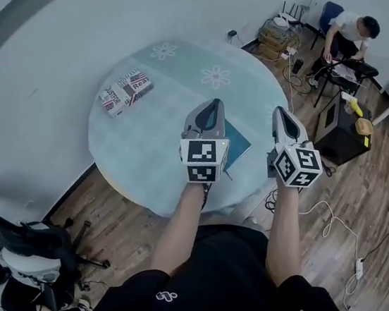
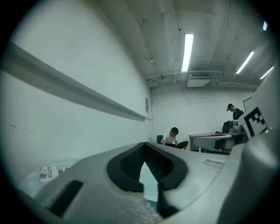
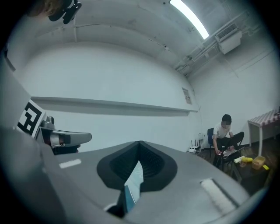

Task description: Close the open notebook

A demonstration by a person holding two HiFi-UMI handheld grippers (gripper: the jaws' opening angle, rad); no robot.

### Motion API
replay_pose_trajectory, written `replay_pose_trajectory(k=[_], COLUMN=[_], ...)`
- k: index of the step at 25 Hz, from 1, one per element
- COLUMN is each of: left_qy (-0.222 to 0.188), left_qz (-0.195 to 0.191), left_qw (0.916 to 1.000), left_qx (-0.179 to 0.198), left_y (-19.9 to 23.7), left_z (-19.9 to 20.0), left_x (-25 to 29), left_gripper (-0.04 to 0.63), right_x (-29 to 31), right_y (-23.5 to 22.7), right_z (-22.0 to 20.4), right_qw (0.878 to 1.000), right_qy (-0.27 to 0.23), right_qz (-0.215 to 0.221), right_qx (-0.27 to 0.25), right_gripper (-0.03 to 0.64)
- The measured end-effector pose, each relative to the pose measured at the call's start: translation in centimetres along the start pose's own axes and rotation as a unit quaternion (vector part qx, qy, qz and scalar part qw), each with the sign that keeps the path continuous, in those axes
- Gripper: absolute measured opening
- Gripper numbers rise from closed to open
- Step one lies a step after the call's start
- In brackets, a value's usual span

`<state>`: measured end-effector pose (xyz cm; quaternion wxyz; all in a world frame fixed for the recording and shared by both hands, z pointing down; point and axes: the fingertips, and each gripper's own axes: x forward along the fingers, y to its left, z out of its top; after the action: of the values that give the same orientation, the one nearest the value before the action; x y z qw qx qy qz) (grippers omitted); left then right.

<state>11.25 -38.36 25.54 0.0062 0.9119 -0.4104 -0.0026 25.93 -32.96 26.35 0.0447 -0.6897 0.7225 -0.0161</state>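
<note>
In the head view, the left gripper (image 1: 217, 104) and the right gripper (image 1: 278, 111) are held side by side, pointing level, high above the near edge of the round table (image 1: 142, 173). Both are clenched to a point with nothing gripped. The teal notebook (image 1: 238, 147) lies on the cloth close to the near edge, right of the middle, partly hidden behind the left gripper. Only its cover is seen, so it is judged to be closed already, and the grippers are probably held clear of it for that reason. A printed box (image 1: 126, 91) rests near the left edge, well apart from the notebook. Nothing on the table stands in the way. An office chair (image 1: 19, 242) stands on the floor at the lower left, cables (image 1: 328, 219) run across the floor at the right, and a seated person (image 1: 349, 33) is bent over work in the far corner.

In the left gripper view, the left gripper's (image 2: 144, 146) jaws are seen met at the tips. Only the pale cloth and a sliver of teal show through the gap behind them. The printed box is glimpsed at the left, and the right gripper's marker cube (image 2: 258, 120) at the right.

In the right gripper view, the right gripper's (image 3: 140, 143) jaws are likewise pressed together and empty. A teal strip, taken to be the notebook below, shows through the gap.
</note>
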Motion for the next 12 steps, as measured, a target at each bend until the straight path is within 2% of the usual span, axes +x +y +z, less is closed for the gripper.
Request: replay_pose_trajectory(k=[12], left_qy=[-0.007], left_qz=[0.000], left_qw=[0.9999], left_qx=[-0.008], left_y=[0.6], left_z=[0.1], left_x=[-0.3], left_gripper=[0.003], right_x=[1.2], right_y=[0.9], right_z=[0.4], right_qw=[1.000], right_qy=[0.004], right_qz=[0.015], right_qx=[-0.017], right_gripper=[0.012])
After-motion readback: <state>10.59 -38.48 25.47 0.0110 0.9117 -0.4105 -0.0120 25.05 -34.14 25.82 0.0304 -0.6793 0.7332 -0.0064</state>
